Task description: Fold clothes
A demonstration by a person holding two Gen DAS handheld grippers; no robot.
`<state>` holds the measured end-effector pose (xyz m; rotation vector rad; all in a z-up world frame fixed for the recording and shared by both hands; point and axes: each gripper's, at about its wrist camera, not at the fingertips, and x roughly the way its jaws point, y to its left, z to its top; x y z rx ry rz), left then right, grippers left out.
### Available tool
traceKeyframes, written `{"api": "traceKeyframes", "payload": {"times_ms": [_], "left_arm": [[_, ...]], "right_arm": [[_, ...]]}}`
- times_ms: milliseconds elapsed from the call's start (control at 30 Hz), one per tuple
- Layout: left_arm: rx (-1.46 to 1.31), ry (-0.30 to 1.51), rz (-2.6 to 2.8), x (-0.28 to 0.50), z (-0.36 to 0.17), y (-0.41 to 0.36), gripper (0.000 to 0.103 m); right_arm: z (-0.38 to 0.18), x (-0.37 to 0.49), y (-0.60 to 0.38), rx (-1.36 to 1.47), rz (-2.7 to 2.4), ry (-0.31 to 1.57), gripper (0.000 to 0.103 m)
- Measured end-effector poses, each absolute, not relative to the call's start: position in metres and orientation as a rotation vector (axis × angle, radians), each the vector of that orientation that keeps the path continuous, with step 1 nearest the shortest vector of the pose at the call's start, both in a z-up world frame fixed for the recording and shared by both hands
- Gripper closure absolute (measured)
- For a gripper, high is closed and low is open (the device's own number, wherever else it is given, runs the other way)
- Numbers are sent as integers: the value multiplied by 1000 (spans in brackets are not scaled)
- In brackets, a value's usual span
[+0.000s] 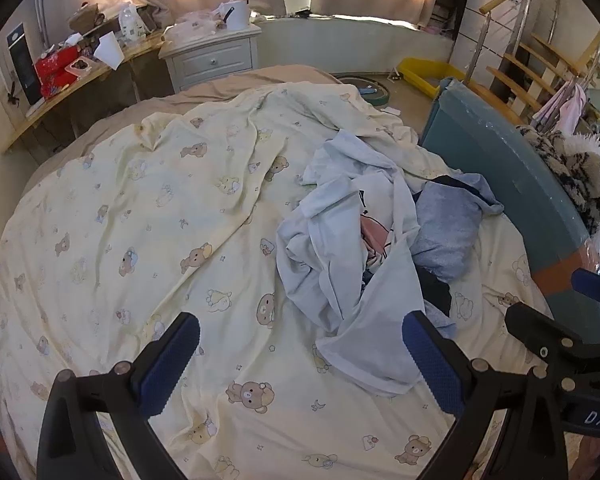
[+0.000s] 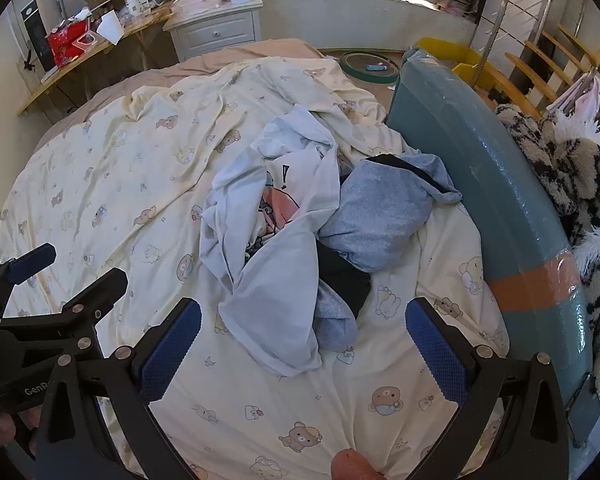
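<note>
A crumpled pale blue-white T-shirt [image 1: 340,248] with a pink cartoon print lies in a heap on the bed; it also shows in the right wrist view [image 2: 276,224]. A grey-blue garment [image 1: 444,228] with a dark piece under it lies against its right side, and shows in the right wrist view [image 2: 380,216]. My left gripper [image 1: 300,364] is open and empty, hovering above the sheet just short of the heap. My right gripper [image 2: 302,346] is open and empty, over the near end of the heap. Each gripper shows at the edge of the other's view.
The bed is covered by a cream bear-print sheet [image 1: 140,220]. A teal padded headboard [image 2: 500,184] with an orange band curves along the right, with a fuzzy black-and-white coat [image 2: 572,184] behind it. A white nightstand [image 1: 212,56] and a cluttered wooden shelf [image 1: 72,64] stand beyond the bed.
</note>
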<state>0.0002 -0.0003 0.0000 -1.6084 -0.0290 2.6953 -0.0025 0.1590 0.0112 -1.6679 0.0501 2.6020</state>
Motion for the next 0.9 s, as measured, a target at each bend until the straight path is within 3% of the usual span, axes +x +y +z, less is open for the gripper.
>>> {"api": "traceKeyframes", "payload": {"times_ms": [900], "left_arm": [[-1653,-78,2671,0,-3,-2,1]], "right_arm": [[11,-2,160,-1670,2585,50,0]]}}
